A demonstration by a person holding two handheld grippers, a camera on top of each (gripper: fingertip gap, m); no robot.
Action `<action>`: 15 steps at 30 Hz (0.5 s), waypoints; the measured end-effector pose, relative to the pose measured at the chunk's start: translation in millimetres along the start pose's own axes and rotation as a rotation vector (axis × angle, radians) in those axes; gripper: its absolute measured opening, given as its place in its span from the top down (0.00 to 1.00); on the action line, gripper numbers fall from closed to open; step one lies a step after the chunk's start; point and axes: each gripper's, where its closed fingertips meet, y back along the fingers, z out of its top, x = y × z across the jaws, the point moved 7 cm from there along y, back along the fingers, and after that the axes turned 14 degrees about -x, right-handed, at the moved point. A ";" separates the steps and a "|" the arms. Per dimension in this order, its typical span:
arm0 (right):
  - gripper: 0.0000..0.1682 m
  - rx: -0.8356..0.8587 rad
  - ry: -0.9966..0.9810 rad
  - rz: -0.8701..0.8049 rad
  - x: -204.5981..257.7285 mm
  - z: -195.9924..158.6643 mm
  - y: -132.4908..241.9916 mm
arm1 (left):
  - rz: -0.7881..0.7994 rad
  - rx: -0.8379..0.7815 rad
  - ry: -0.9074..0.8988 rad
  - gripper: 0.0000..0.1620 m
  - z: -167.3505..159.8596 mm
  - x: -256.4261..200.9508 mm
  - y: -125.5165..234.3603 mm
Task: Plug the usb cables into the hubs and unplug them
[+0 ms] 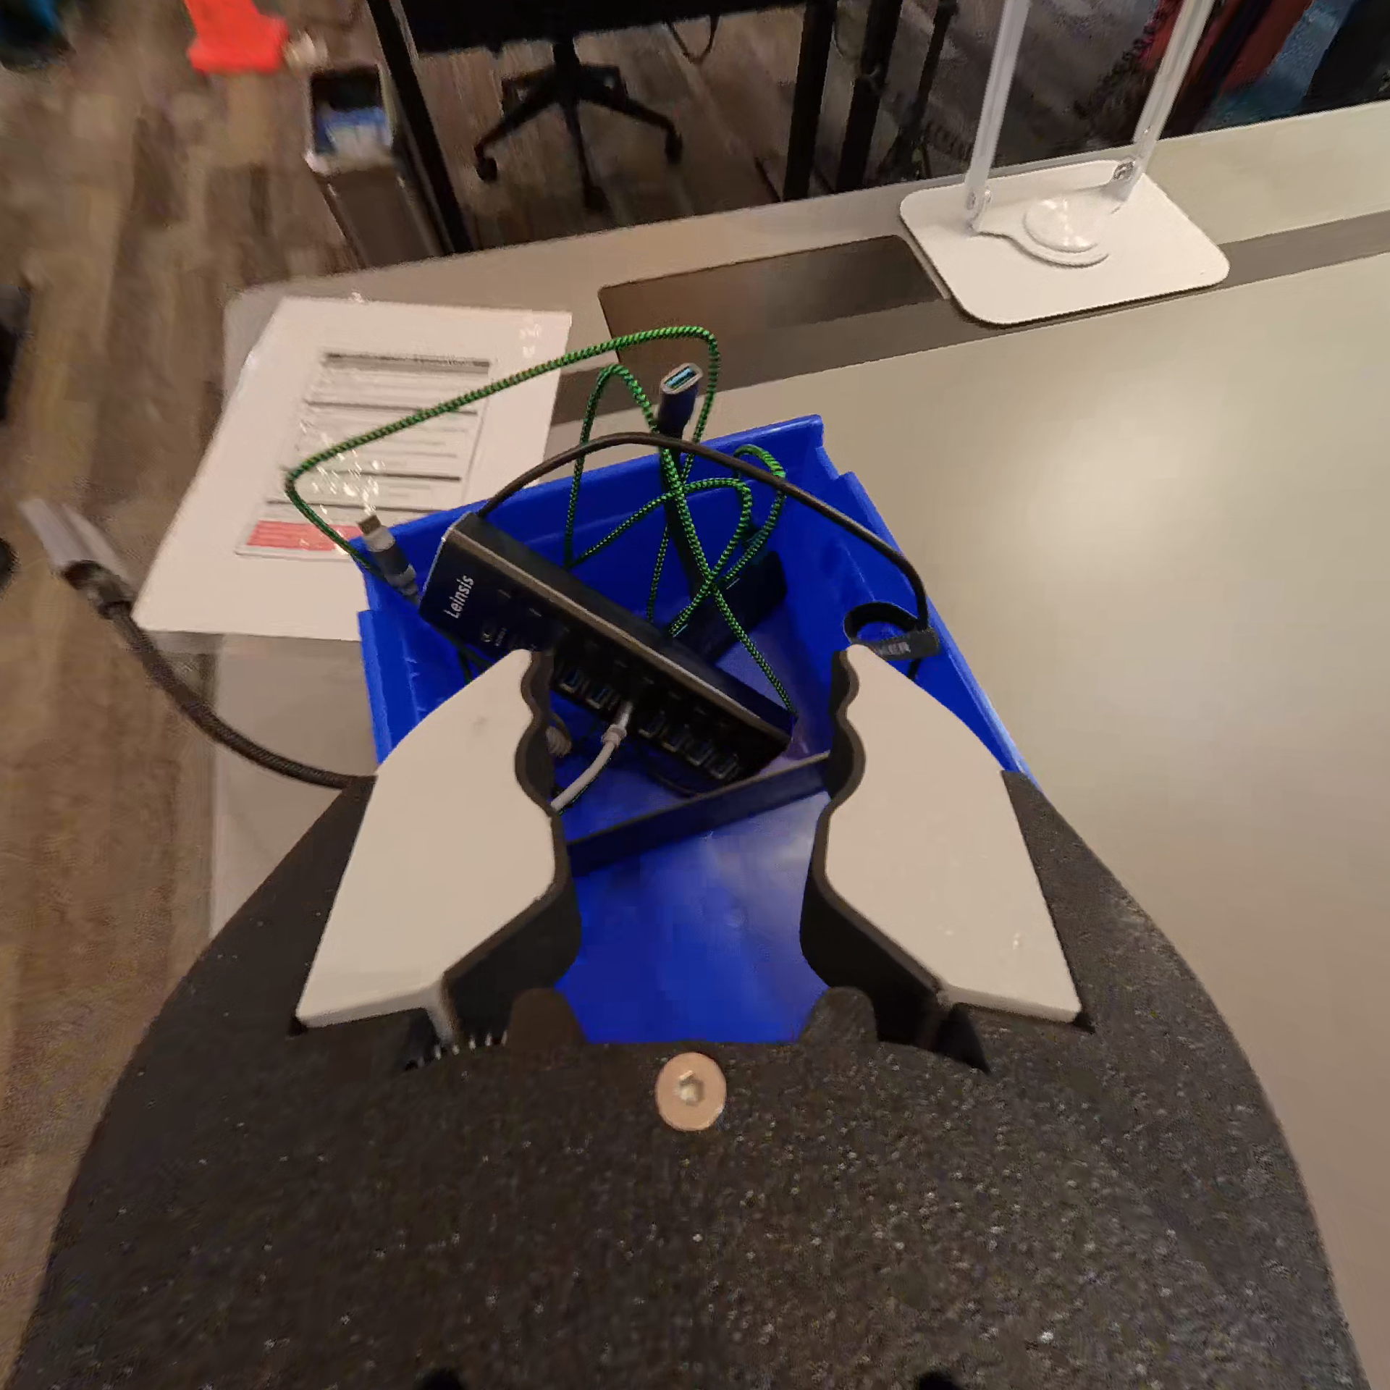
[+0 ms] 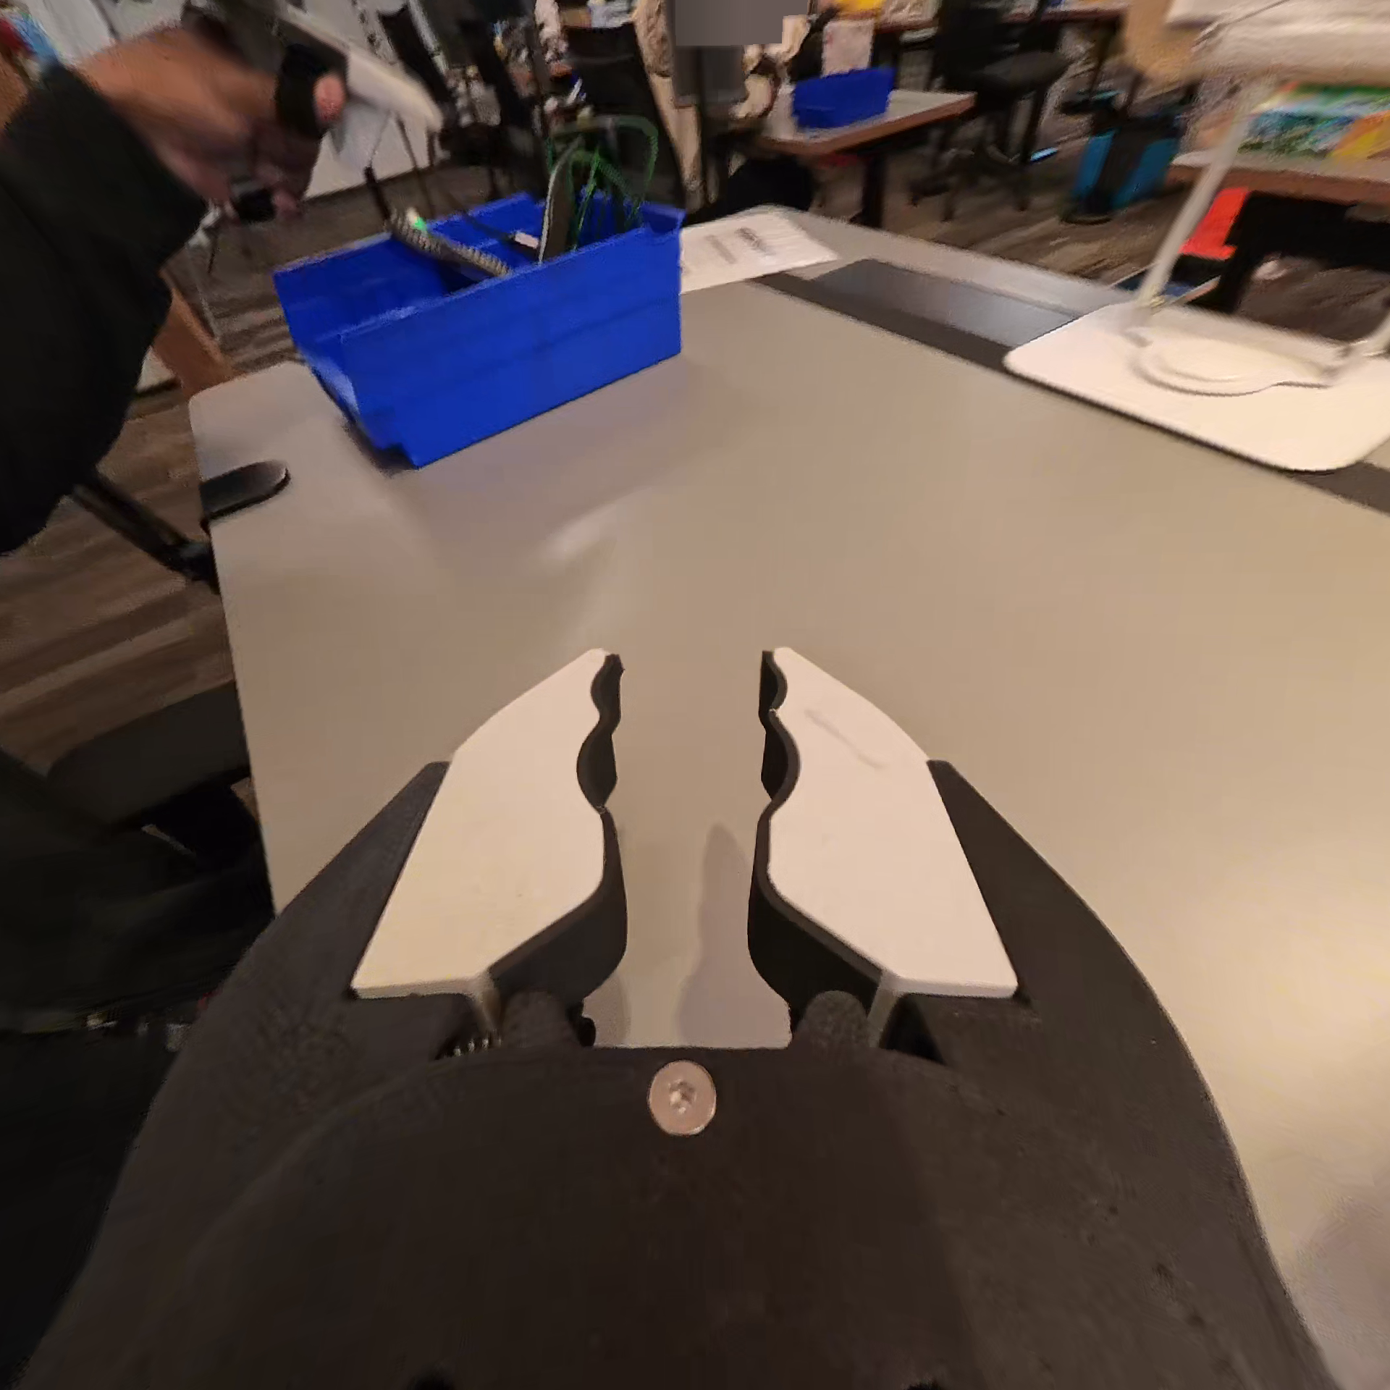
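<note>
A blue bin (image 1: 842,526) stands near the table's left edge and holds a long black USB hub (image 1: 602,654), leaning on its side. A green braided cable (image 1: 677,511) loops above it, with a black cable (image 1: 752,459) and a thin white cable (image 1: 602,760) plugged into the hub. A second dark hub (image 1: 692,820) lies across the bin. My left gripper (image 1: 684,662) is open and empty just above the bin, over the black hub. My right gripper (image 2: 692,662) is open and empty over the bare table, far from the bin (image 2: 489,338).
A printed sheet (image 1: 361,451) lies beyond the bin at the table corner. A white lamp base (image 1: 1068,241) stands at the back right, also in the right wrist view (image 2: 1218,391). A dark braided cable (image 1: 188,707) hangs off the left edge. Chairs and desks stand behind. Spacing between my two grippers at the tips: around 50 cm.
</note>
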 end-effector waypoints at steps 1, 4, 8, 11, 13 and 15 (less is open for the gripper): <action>0.79 0.022 0.005 0.015 0.8 -9.1 -12.2 | 0.007 0.027 0.045 0.57 -2.2 6.3 -9.8; 0.80 0.078 0.023 0.017 -4.5 -30.6 -38.2 | 0.042 0.150 0.181 0.56 -18.1 22.5 -40.2; 0.80 0.093 0.019 0.023 -10.8 -40.3 -48.4 | 0.156 0.188 0.284 0.54 -31.6 37.8 -69.6; 0.81 0.071 -0.009 0.029 -16.6 -41.7 -45.1 | 0.296 0.225 0.220 0.54 -31.2 50.5 -81.0; 0.81 0.058 -0.043 0.030 -21.8 -43.7 -41.2 | 0.349 0.275 0.176 0.54 -30.5 56.0 -89.6; 0.82 0.026 -0.092 0.044 -25.1 -42.1 -37.3 | 0.390 0.341 0.143 0.54 -31.5 60.9 -98.3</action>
